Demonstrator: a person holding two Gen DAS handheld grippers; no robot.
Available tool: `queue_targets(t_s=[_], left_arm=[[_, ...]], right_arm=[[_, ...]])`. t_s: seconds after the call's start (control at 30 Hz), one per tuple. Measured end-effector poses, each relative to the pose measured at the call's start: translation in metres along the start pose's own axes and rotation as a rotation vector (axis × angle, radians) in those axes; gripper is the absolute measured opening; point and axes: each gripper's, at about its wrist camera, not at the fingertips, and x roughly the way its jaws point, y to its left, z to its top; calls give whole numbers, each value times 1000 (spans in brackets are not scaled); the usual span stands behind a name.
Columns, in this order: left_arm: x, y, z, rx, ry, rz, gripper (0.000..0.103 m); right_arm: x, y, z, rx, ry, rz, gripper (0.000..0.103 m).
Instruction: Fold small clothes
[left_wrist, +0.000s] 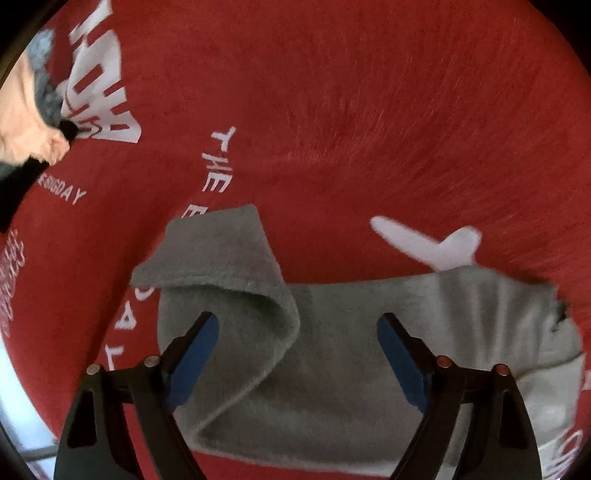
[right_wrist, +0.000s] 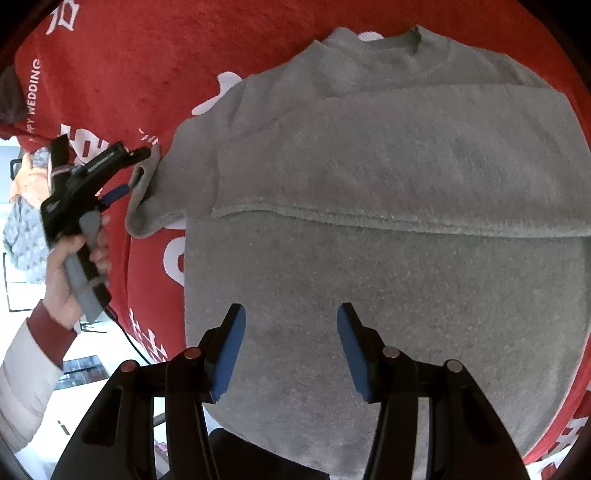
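A small grey sweater (right_wrist: 388, 192) lies flat on a red cloth with white lettering (right_wrist: 122, 85), collar at the far side, one sleeve folded across its body. Its other sleeve (left_wrist: 280, 332) sticks out to the left with the cuff end curled over. My left gripper (left_wrist: 297, 332) is open, its blue pads on either side of that sleeve, close above it; it also shows in the right wrist view (right_wrist: 138, 171) at the cuff. My right gripper (right_wrist: 291, 332) is open and empty above the sweater's lower body.
The red cloth (left_wrist: 369, 110) covers the table. At the left, past the cloth edge, a pale floor and furniture show (right_wrist: 22, 288). Peach and grey clothes (left_wrist: 29, 110) lie at the far left edge.
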Motion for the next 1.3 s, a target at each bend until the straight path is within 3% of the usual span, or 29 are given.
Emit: queue_targets(t_s=[0.1,0.17,0.27,0.4,0.63,0.8,1.07,1.3], left_arm=[[20,3,1,-14,54,57,41],[19,11,3,-49,25,61,5],[3,30,6,-162,-18,-89,5],[-31,37,6,-190,-91,-239,5],[-86,-1,-5,-89,-144,-457,5],[-118,-71,-22,35,-147,-567,5],[-129,-190,-65,210,-73,-674,5],[-99,-274,-122,339,38,-643,5]], right_arm=[[-1,-7,-2,20,-2,-6,56],[0,-10,-4,29,1,-6,56],[0,-11,-6,32,2,-6,56],[0,-11,-7,31,5,2,56],[-4,-9,-4,29,-3,12,56],[-16,-15,-5,38,-27,18,56],[-44,-55,-14,96,-71,16,56],[-71,-117,-30,193,-108,10,56]])
